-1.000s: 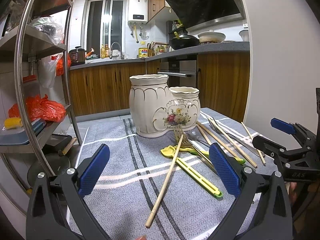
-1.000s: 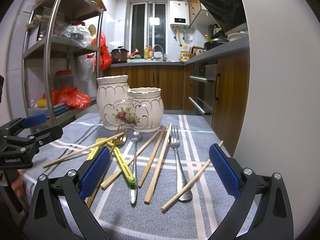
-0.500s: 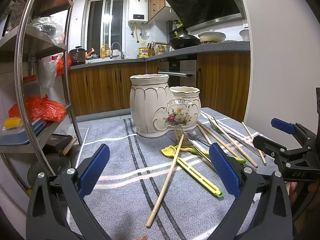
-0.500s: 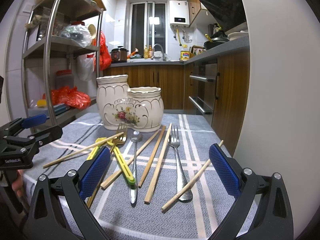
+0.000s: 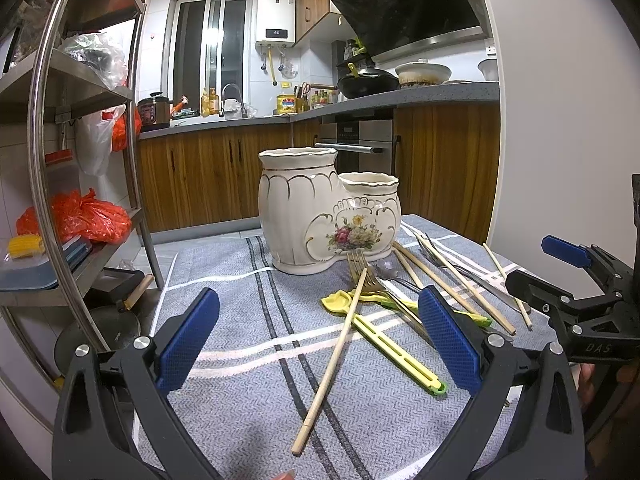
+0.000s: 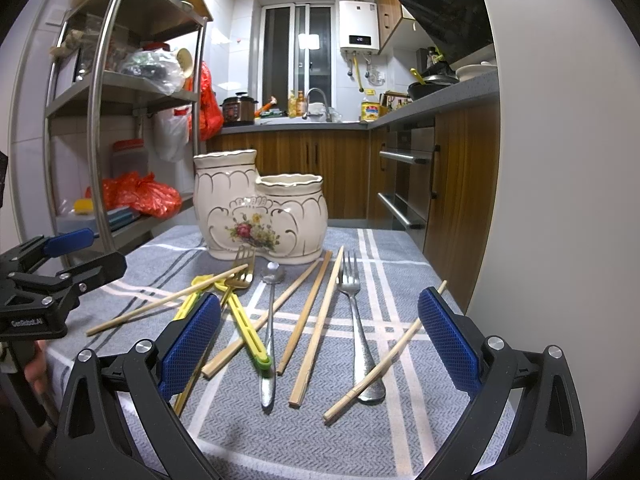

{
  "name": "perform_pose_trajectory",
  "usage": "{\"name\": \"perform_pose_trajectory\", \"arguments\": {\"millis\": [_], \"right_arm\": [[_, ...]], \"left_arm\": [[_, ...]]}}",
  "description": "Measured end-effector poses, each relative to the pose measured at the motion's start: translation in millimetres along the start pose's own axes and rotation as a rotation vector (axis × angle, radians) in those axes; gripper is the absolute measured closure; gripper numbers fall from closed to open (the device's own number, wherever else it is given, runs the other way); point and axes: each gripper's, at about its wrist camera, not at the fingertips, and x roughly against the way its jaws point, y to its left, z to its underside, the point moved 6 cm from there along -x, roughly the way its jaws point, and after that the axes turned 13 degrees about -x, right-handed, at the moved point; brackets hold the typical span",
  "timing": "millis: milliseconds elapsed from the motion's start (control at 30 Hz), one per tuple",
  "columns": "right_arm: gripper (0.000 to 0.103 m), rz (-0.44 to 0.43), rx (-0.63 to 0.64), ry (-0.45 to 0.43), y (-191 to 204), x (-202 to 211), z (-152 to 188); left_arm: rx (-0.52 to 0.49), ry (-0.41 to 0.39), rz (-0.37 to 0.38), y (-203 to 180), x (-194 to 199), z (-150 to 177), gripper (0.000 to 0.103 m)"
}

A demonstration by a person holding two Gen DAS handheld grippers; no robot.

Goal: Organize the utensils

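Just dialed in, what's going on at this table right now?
A person holds two handheld grippers over a grey striped cloth, and nothing has been picked up yet. The left gripper and right gripper are both open and empty. The utensils lie loose in front of the two-part ceramic holder: wooden chopsticks, a silver fork, a silver spoon, a gold fork and yellow-green utensils. No utensil shows above the holder's rims.
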Motion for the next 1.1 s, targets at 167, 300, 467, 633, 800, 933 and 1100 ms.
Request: {"name": "perform_pose_trajectory", "arguments": {"millis": [167, 300, 467, 633, 800, 933, 1100], "right_arm": [[0.005, -0.002, 0.002, 0.0, 1, 0, 0], [0.005, -0.008, 0.005, 0.001, 2, -1, 2], [0.005, -0.019, 0.002, 0.0, 2, 0, 2], [0.005, -0.028, -0.005, 0.001, 1, 0, 1], [0.005, -0.035, -0.018, 0.002, -1, 1, -1], [0.005, -0.037, -0.036, -0.003, -5, 1, -2], [0.005, -0.04, -0.049, -0.006, -9, 2, -4]], "left_arm": [[-0.002, -0.001, 0.008, -1, 0, -1, 0.005], [-0.01, -0.004, 0.011, -3, 0, -2, 0.005], [-0.002, -0.013, 0.028, -1, 0, -2, 0.005], [0.03, -0.056, 0.046, 4, 6, -5, 0.005], [0.02, -0.029, 0.057, 6, 2, -6, 0.005], [-0.067, 0.107, 0.04, 5, -12, -3, 0.005], [-0.071, 0.289, 0.163, 7, -32, 5, 0.005]]}}
